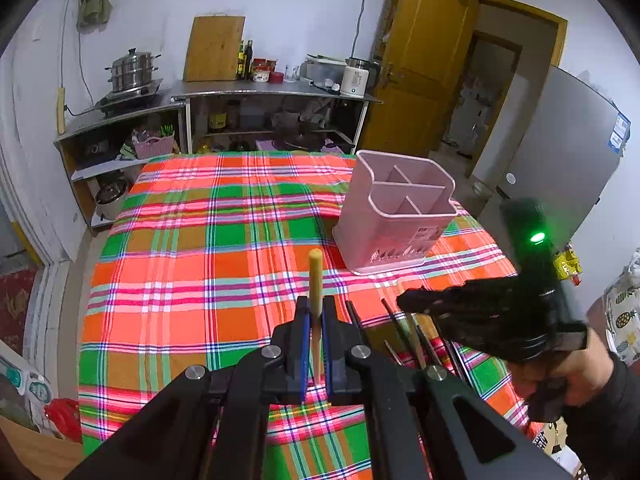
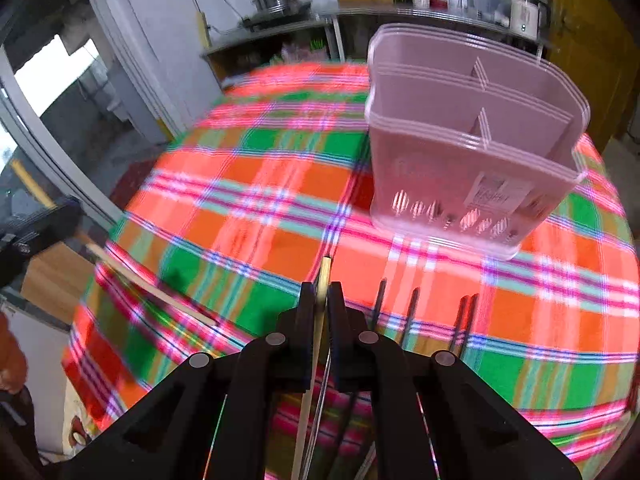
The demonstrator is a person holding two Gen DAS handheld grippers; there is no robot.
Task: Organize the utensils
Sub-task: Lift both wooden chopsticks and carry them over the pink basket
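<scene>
A pale wooden chopstick stands clamped in the left tongs above the plaid-clothed counter, another chopstick is clamped in the right tongs, and the pink divided utensil holder stands empty just beyond.

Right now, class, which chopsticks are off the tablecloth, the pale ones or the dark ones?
The pale chopsticks: one is clamped in each gripper's fingers, while the dark chopsticks lie on the cloth.
</scene>
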